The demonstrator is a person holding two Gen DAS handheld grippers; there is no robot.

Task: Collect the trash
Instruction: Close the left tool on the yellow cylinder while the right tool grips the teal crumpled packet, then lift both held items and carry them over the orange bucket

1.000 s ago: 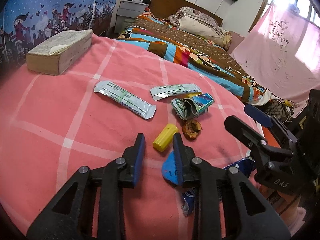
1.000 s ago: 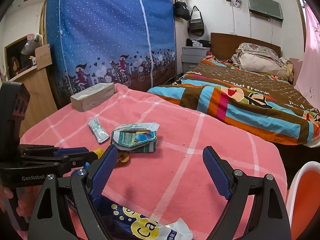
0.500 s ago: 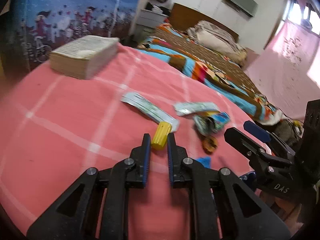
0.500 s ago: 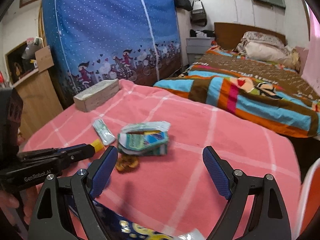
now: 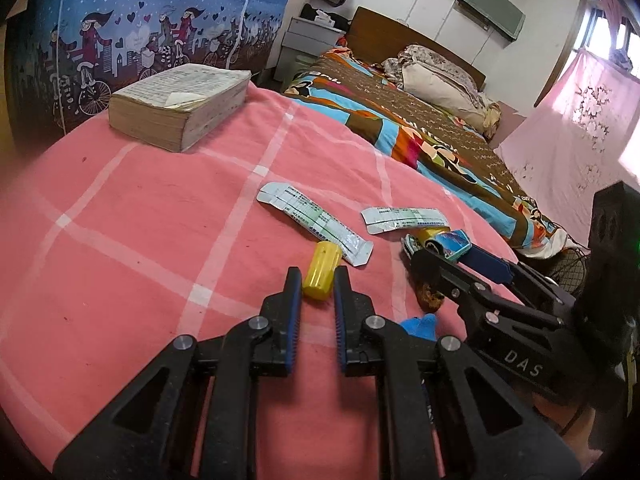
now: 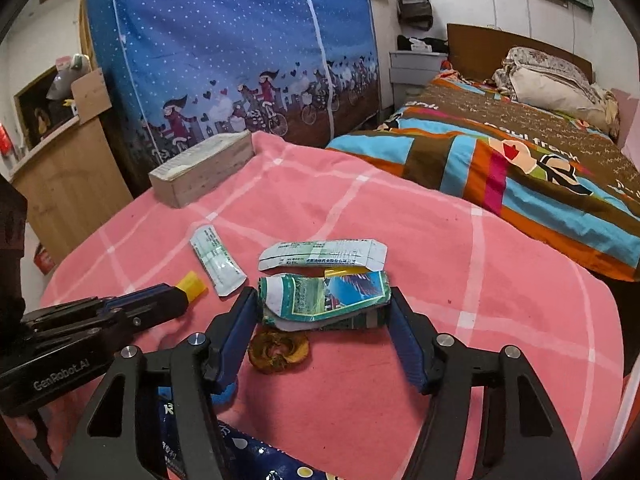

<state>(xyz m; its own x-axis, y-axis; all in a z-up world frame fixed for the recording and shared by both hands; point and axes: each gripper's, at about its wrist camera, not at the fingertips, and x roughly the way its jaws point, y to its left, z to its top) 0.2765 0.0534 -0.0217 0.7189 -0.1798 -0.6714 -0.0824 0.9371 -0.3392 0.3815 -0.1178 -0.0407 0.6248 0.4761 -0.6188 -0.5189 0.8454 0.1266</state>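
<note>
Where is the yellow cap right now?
In the left wrist view, the yellow cap sits between the left tongs, beside the long foil sachet on the pink blanket.

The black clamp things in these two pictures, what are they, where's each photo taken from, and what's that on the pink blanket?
Hand-held grabbers: a person holds one in each hand, each with a camera looking along its fingers. From the left gripper: its fingers, just closed, pinch a yellow cap. From the right gripper: its fingers, just closing, flank a crumpled wrapper; contact is unclear. The pink blanket also holds two flat sachets, a brown scrap and a thick book.
</note>
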